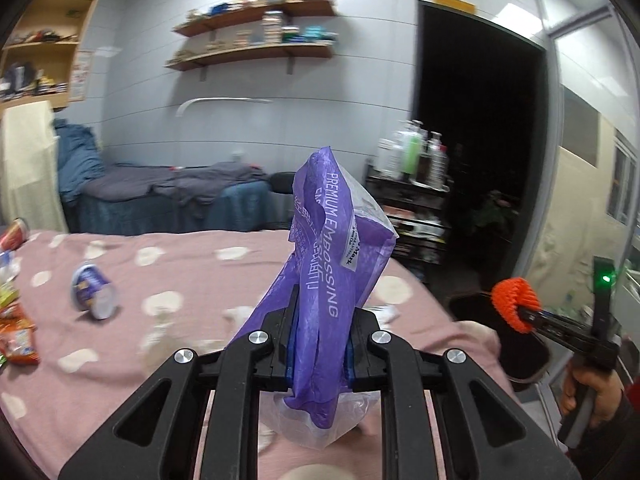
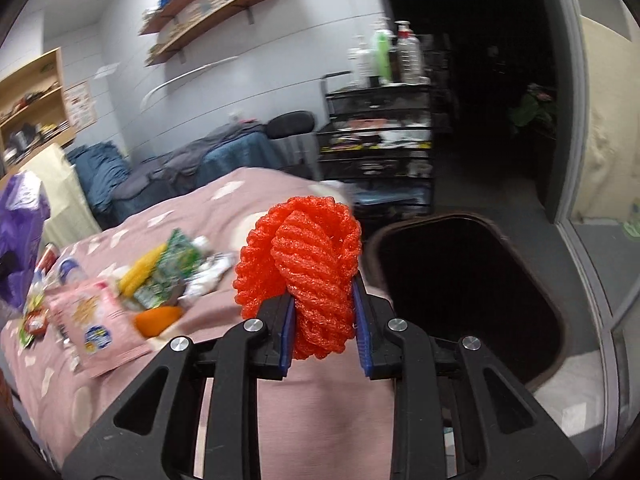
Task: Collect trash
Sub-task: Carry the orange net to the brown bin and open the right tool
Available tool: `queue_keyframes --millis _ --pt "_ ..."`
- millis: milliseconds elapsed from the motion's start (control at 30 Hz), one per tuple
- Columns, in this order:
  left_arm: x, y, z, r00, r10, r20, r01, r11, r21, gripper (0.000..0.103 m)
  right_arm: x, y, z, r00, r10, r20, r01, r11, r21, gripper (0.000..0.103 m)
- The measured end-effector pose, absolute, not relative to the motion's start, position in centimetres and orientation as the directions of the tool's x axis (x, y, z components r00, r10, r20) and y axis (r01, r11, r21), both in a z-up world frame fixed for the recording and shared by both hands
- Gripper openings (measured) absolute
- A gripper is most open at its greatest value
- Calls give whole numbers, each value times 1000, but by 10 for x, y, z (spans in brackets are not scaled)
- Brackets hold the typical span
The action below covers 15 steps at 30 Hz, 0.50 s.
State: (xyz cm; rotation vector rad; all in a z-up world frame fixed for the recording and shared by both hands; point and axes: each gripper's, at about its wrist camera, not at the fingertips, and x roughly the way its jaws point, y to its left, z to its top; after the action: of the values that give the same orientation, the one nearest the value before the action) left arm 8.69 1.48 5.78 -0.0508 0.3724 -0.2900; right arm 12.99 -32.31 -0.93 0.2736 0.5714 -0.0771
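Observation:
My left gripper (image 1: 319, 354) is shut on a purple plastic wrapper (image 1: 334, 248) printed with white letters; it stands up between the blue pads above the pink bed. My right gripper (image 2: 324, 332) is shut on an orange foam net (image 2: 304, 268), also seen as the orange net (image 1: 514, 300) at the right of the left wrist view, held out by a hand (image 1: 592, 396). A dark bin (image 2: 472, 300) stands open beside the bed, just right of the net. The purple wrapper (image 2: 20, 236) shows at the left edge of the right wrist view.
More trash lies on the pink spotted bedcover (image 1: 192, 264): a white-blue cup (image 1: 94, 290), a pink snack bag (image 2: 94, 324), a green wrapper (image 2: 176, 268), orange peel (image 2: 158, 318), red packets (image 1: 18, 340). A black cart (image 2: 380, 136) with bottles stands behind the bin.

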Motion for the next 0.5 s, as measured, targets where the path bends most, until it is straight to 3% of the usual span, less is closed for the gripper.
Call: queue_keyframes --millis 200,500 --pt "101 -47 45 802 -442 -401 439 892 -104 17 140 -379 -38 773 -112 -625 316 921 226 26" --pt "119 -107 28 682 -546 -487 575 812 -104 17 157 -416 -84 672 -148 -725 419 884 208 28"
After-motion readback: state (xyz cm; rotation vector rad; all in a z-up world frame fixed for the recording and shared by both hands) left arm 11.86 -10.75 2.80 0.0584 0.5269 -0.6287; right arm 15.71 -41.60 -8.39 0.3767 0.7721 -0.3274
